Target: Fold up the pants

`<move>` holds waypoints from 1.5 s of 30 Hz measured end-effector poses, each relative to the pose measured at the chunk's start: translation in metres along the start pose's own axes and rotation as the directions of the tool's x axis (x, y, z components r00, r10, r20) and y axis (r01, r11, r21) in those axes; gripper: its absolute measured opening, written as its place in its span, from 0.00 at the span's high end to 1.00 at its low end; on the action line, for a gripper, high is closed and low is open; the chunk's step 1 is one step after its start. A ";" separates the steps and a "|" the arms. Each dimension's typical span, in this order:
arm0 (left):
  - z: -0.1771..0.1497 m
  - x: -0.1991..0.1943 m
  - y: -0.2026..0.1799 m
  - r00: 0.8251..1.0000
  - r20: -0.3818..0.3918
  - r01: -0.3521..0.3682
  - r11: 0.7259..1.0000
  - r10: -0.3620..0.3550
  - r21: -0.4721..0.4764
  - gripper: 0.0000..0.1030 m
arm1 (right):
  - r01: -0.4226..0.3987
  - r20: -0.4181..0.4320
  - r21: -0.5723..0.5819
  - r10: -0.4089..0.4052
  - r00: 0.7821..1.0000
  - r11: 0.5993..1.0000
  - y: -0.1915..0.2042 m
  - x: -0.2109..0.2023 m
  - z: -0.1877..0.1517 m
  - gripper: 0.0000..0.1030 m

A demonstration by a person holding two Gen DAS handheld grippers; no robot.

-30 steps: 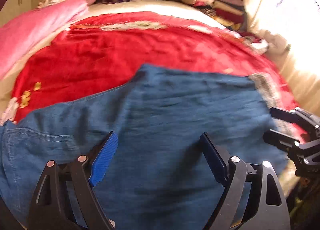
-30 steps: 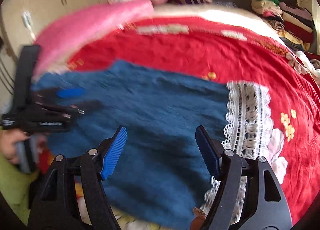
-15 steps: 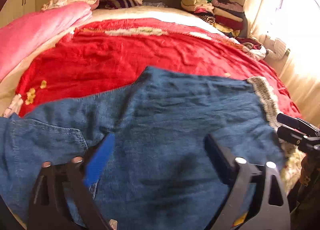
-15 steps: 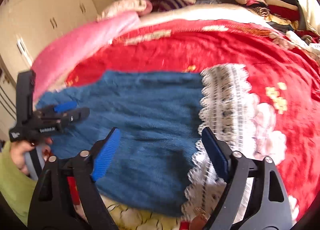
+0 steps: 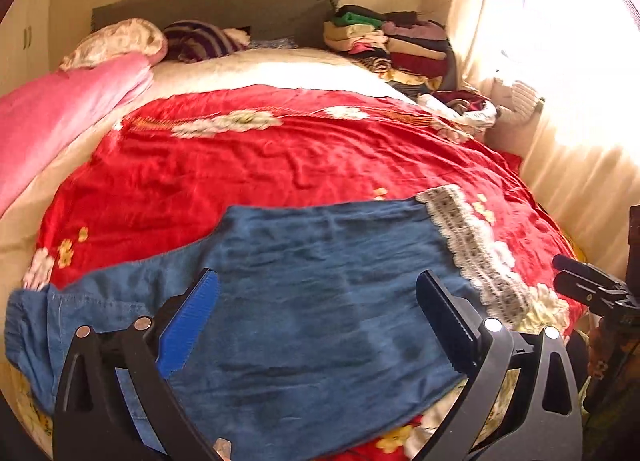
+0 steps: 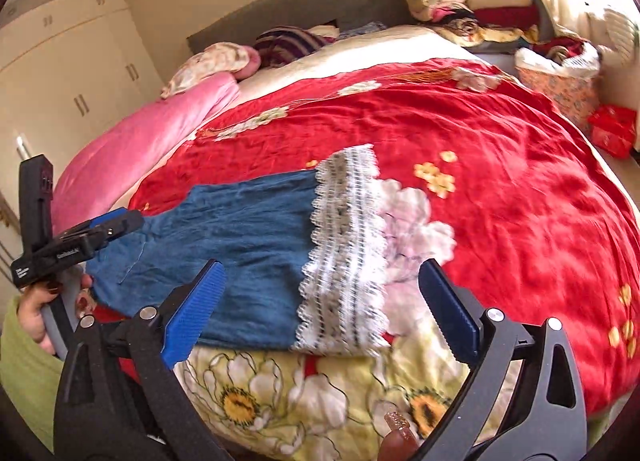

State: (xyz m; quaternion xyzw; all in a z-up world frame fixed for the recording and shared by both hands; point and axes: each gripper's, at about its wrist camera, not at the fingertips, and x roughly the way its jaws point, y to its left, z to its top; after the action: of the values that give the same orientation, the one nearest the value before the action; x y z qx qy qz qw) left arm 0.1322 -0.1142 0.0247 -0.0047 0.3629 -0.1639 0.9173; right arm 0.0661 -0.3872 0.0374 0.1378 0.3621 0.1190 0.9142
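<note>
Over the near edge of the bed, the left claw (image 5: 318, 325) hangs above the blue denim pants (image 5: 304, 301) with its two fingers spread as wide as they go. Nothing is between them and neither pad touches the cloth. Its blue-padded finger (image 5: 188, 325) is on the left of its own view, the darker one on the right.

The right claw (image 6: 320, 309) hovers off the bed's corner, near the lace-trimmed leg end (image 6: 344, 253). Its jaws are opening, already far apart, and hold nothing; the fabric lies below them, not between the pads.

There is one pair of pants, lying flat across the red flowered bedspread (image 6: 500, 181), close to the near edge. The waist end is toward the left claw's side, and one band of white lace marks the hem on the other side. The denim looks folded over on itself, though I cannot tell how many layers there are.

Two claws in all, each seen from the other's camera at the frame edge. A hand (image 6: 36, 309) with a green sleeve grips the left one's handle. At the head of the bed sit one pink blanket (image 5: 52, 117) and one stack of folded clothes (image 5: 392, 41).
</note>
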 end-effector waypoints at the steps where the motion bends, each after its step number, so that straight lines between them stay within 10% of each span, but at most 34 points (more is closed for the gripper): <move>1: 0.002 0.001 -0.004 1.000 -0.002 0.007 1.000 -0.007 0.005 0.04 | 0.001 0.005 0.011 -0.002 1.000 1.000 -0.003 -0.002 -0.001 0.10; 31: 0.071 0.160 -0.093 0.956 -0.241 0.227 0.939 -0.165 0.259 0.05 | -0.012 -0.108 0.131 0.026 0.994 0.991 -0.017 0.047 -0.035 0.10; 37: 0.071 0.187 -0.095 0.919 -0.321 0.321 0.908 -0.231 0.267 0.07 | -0.004 -0.111 0.121 0.018 0.994 0.993 -0.013 0.051 -0.039 0.10; 45: 0.060 0.209 -0.098 0.858 -0.392 0.443 0.865 -0.333 0.235 0.39 | -0.061 -0.109 0.118 0.074 0.991 0.991 -0.007 0.059 -0.044 0.18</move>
State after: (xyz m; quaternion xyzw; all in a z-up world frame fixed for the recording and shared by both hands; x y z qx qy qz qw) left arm 0.2860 -0.2772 -0.0579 0.0969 0.4750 -0.4022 0.7767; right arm 0.0781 -0.3675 -0.0328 0.1953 0.4145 0.1364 0.8783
